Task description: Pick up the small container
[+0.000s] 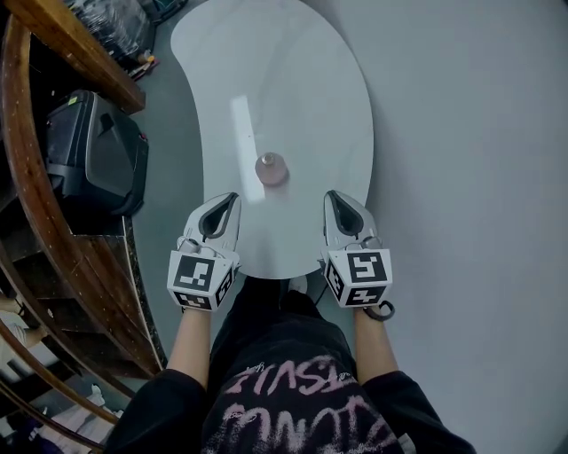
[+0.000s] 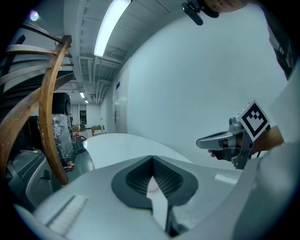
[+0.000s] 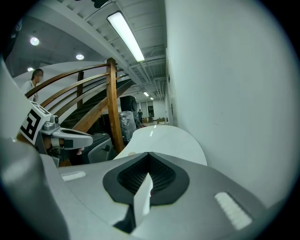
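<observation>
The small container (image 1: pixel 272 168) is a round pinkish pot that stands alone near the middle of the white kidney-shaped table (image 1: pixel 311 97). My left gripper (image 1: pixel 232 199) hovers over the table's near edge, just short of the container and to its left, jaws shut and empty. My right gripper (image 1: pixel 331 196) is level with it on the right, also shut and empty. In the left gripper view the left gripper (image 2: pixel 152 157) has its tips together, and the right gripper (image 2: pixel 220 139) shows beside it. The right gripper (image 3: pixel 149 153) likewise has its tips together in the right gripper view.
A curved wooden stair railing (image 1: pixel 35 222) runs along the left. A black case (image 1: pixel 93 151) sits beside it on the grey floor (image 1: pixel 479 177). Plastic-wrapped items (image 1: pixel 111 22) lie past the table's far left. A pale wall (image 3: pixel 234 93) stands to the right.
</observation>
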{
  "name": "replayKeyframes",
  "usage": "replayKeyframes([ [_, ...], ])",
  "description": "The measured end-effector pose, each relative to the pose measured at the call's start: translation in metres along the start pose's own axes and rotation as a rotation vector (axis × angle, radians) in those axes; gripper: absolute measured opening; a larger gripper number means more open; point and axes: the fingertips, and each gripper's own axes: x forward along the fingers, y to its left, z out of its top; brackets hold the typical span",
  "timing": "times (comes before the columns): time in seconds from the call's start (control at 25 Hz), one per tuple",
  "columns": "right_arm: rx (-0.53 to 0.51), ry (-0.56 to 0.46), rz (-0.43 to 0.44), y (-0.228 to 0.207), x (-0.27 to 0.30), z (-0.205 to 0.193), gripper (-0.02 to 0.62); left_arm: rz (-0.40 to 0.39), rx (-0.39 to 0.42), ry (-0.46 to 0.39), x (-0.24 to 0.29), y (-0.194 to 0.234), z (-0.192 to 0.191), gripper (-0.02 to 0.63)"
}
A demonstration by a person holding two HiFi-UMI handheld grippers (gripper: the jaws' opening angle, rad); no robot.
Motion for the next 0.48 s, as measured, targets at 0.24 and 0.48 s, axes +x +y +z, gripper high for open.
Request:
replayKeyframes([
  [0.24,0.01,0.027,-0.006,0.002,0.01,-0.009,0.011,-0.008,-0.023,0.013,0.01,0.007,-0.011,0.0],
  [0.48,0.022,0.051,-0.011,0.0,0.022,-0.017,0.011,-0.016,-0.008,0.025,0.025,0.009,-0.019,0.0],
])
